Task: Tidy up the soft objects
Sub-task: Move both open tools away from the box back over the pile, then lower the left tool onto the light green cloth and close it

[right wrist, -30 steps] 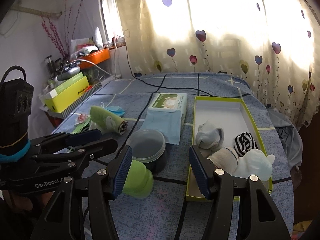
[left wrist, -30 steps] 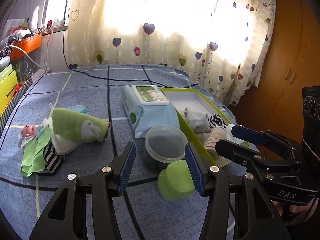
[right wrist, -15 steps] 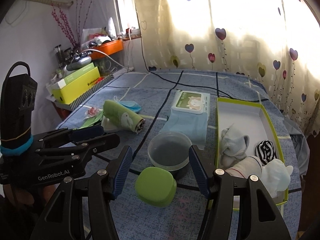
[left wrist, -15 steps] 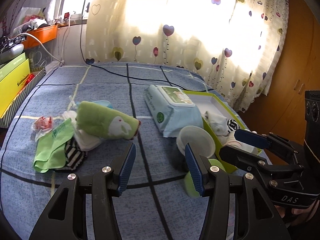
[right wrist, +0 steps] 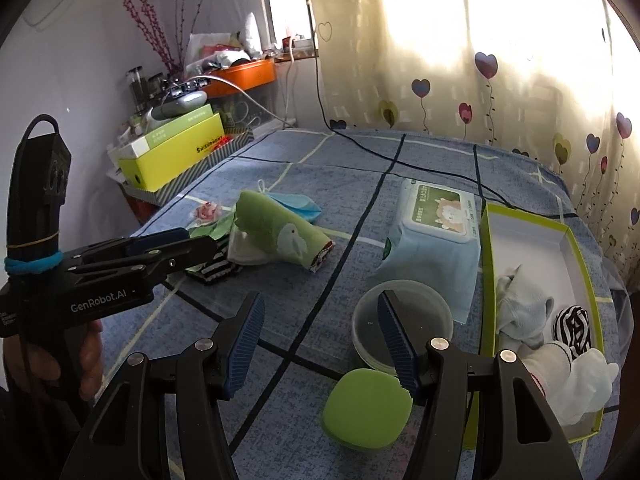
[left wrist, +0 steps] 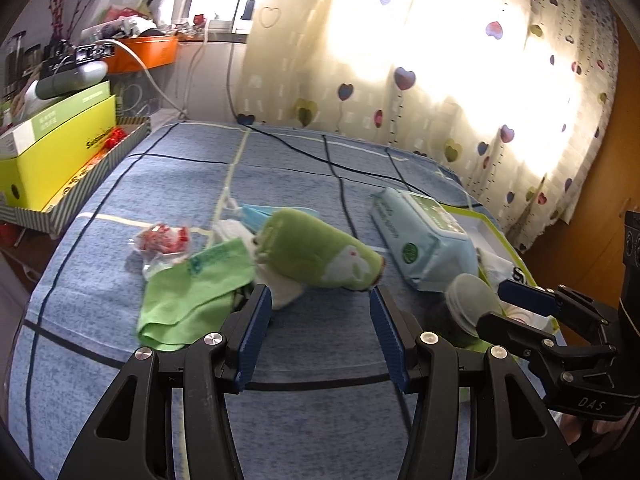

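A rolled green towel (left wrist: 320, 256) with a white rabbit lies on the blue bedspread, on top of a white cloth. A flat green cloth (left wrist: 192, 288) and a striped sock (right wrist: 212, 268) lie beside it. My left gripper (left wrist: 319, 300) is open, close in front of the roll, with nothing between its fingers. In the right wrist view the left gripper (right wrist: 200, 240) sits at the pile's left edge. My right gripper (right wrist: 320, 300) is open and empty over bare bedspread. The green-rimmed box (right wrist: 486, 248) at the right holds a pale blue sock (right wrist: 520, 304), a striped sock (right wrist: 572, 328) and a white sock (right wrist: 584, 376).
A clear round container (right wrist: 400, 320) and its green lid (right wrist: 366, 408) sit by the right fingertip. A wipes pack (right wrist: 436, 216) lies left of the box. A blue mask (right wrist: 296, 202) and a red wrapped item (left wrist: 164, 240) lie past the towel. Yellow boxes (right wrist: 172, 156) stand off the bed's left side.
Both grippers have swung left across the bed, away from the box and container and toward the green towel pile. Their jaws stay as wide as before.
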`<state>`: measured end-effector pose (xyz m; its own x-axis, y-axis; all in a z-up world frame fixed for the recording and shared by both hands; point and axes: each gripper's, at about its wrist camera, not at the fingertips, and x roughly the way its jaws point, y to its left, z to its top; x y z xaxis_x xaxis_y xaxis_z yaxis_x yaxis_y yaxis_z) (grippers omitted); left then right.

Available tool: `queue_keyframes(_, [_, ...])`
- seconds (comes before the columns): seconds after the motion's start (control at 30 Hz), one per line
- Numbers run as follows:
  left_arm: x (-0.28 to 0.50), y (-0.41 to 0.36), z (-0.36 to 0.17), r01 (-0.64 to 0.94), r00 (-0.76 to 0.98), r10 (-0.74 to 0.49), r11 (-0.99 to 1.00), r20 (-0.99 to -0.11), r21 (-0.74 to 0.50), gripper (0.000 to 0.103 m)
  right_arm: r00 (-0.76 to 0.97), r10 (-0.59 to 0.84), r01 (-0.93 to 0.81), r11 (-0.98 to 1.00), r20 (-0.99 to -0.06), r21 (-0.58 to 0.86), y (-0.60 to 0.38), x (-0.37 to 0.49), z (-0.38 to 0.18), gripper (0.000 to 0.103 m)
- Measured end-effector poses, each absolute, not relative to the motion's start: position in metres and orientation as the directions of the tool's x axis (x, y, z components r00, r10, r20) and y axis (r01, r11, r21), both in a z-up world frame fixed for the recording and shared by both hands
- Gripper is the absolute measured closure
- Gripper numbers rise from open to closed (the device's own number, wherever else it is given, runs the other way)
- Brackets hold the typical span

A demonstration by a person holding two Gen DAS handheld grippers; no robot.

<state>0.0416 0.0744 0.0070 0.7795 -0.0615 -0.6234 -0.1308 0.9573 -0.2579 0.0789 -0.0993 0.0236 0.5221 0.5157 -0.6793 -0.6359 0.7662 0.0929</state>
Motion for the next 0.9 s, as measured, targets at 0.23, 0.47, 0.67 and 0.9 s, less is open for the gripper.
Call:
queue_keyframes(0.23, [0.040, 0.105, 0.001, -0.192, 0.779, -0.016, 0.945, -0.626, -0.263, 0.050, 0.498, 0.515, -0.662, 0.745, -0.698, 0.078, -0.078, 0.088, 0.020, 0.044])
queue_keyframes(0.47, [0.044, 0.129, -0.010, -0.245, 0.753, 0.037, 0.942, -0.657, -0.228, 0.050, 0.479, 0.506, -0.686, 0.726, -0.717, 0.054, -0.052, 0.102, 0.019, 0.044])
queue_keyframes(0.67, [0.052, 0.149, -0.032, -0.281, 0.700, 0.049, 0.936, -0.712, -0.212, 0.050, 0.445, 0.469, -0.713, 0.701, -0.762, 0.015, -0.024, 0.120, 0.011, 0.044])
queue_keyframes(0.9, [0.054, 0.169, -0.049, -0.339, 0.667, 0.079, 0.918, -0.740, -0.208, 0.050, 0.418, 0.436, -0.749, 0.662, -0.797, -0.031, 0.004, 0.141, 0.005, 0.038])
